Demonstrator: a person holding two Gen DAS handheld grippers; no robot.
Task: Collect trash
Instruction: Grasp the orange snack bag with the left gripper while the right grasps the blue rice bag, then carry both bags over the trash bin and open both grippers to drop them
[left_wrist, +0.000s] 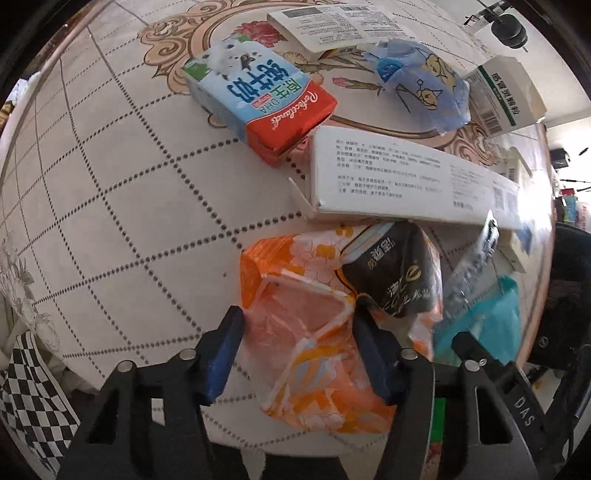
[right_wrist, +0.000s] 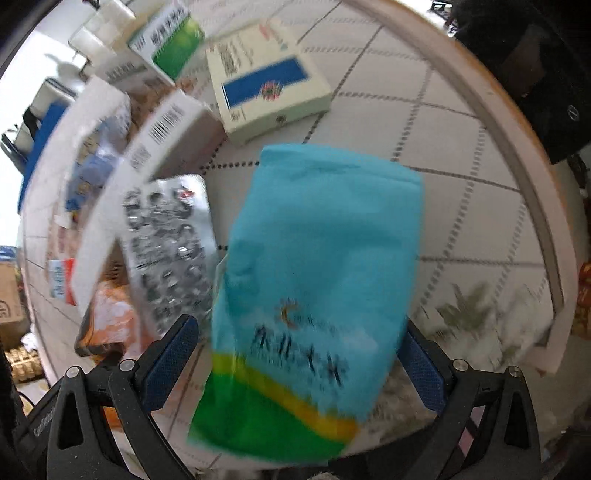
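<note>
In the left wrist view an orange floral plastic wrapper (left_wrist: 310, 332) lies on the table between the fingers of my left gripper (left_wrist: 299, 354), which stands open around it. A black packet (left_wrist: 395, 273) rests on the wrapper's far side. In the right wrist view a teal, yellow and green packet (right_wrist: 314, 288) lies between the wide-open fingers of my right gripper (right_wrist: 299, 365); the frame is blurred. A silver blister sheet (right_wrist: 170, 243) lies just left of it. The teal packet (left_wrist: 487, 325) and the right gripper's finger (left_wrist: 476, 350) also show in the left wrist view.
On the round patterned table (left_wrist: 110, 206) lie a blue-and-red milk carton (left_wrist: 258, 99), a long white box (left_wrist: 410, 181), a blue cartoon wrapper (left_wrist: 421, 81), a white-green medicine box (left_wrist: 506, 96) and a cream box with a blue panel (right_wrist: 266, 81). The table rim (right_wrist: 517, 155) curves at right.
</note>
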